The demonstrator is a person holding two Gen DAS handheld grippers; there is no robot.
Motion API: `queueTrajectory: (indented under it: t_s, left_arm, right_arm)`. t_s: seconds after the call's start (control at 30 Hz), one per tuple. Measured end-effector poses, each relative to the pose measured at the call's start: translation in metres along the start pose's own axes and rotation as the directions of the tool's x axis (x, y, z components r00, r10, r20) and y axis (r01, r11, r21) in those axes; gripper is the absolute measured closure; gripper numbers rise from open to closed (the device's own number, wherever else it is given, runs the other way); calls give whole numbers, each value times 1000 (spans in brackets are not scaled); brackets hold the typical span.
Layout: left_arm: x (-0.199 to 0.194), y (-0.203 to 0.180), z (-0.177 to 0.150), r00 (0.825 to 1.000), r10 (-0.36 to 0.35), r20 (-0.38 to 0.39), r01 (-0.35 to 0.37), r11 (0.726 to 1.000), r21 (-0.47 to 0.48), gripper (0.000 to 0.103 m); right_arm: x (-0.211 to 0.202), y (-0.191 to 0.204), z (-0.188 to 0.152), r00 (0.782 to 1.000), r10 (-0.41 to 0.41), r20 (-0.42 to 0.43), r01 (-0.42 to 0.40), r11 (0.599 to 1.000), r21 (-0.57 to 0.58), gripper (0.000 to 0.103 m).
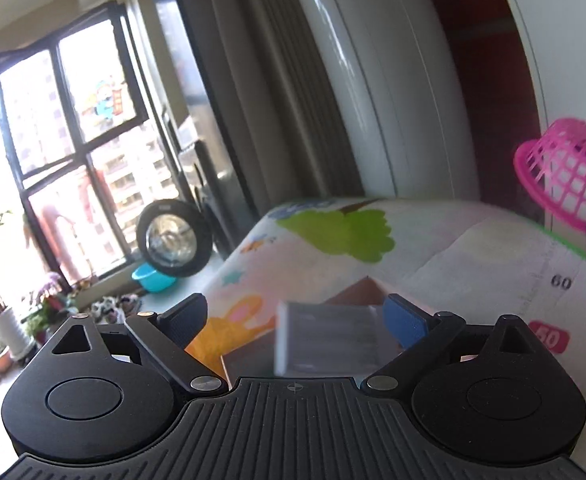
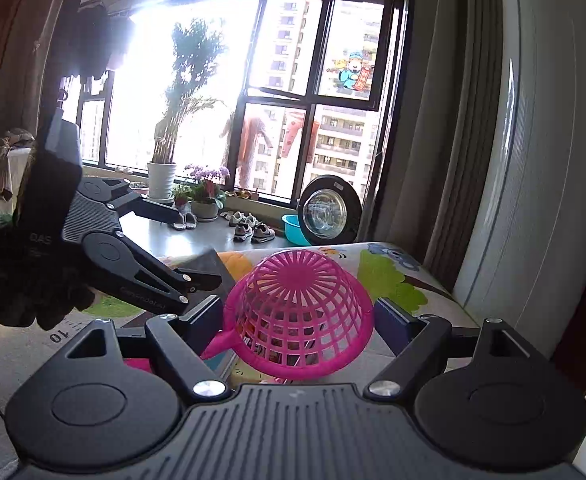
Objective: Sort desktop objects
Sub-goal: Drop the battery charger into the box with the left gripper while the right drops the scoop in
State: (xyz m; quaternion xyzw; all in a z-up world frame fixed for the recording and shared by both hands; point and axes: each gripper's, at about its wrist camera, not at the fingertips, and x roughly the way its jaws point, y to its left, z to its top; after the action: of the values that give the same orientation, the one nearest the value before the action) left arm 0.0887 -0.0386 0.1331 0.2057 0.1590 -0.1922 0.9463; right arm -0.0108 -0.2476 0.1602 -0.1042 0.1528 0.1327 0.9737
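Note:
My right gripper is shut on a pink plastic mesh basket, held tipped with its bottom facing away, above the table. The basket also shows at the right edge of the left wrist view. My left gripper is open, its jaws wide apart over a blurred grey-white box lying on a dark brown book or board. The box sits between the jaws without touching the pads. The left gripper also shows in the right wrist view, left of the basket.
The table carries a cartoon-print cloth with a height scale. A white appliance and grey curtain stand behind it. A windowsill with plants, shoes, a blue basin and a round black object lies beyond.

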Motion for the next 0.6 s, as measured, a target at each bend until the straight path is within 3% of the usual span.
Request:
queueTrajectory:
  t_s: [0.2,0.3,0.43,0.6]
  left_arm:
    - [-14,26,-58,997,-2,-72,-12,982,-191,2]
    - [-36,29,-85,995,-17,-94,-11,958,-288,2]
    - [-58,33,-108,993,-16,-113,-33,907,-419,1]
    - [-69,30,-126,990,10,-142,-74,891,-447,0]
  right_arm:
    - [35,-6,-4,997,58,-58,-60,997,-44,20]
    - [72,1,6,988,113,-101,-120,991,-61,20]
    - [131,24,22,981,127,-144,-141,985,-94,20]
    - [195,69,33,960,185,-211,-222,960,-168,20]
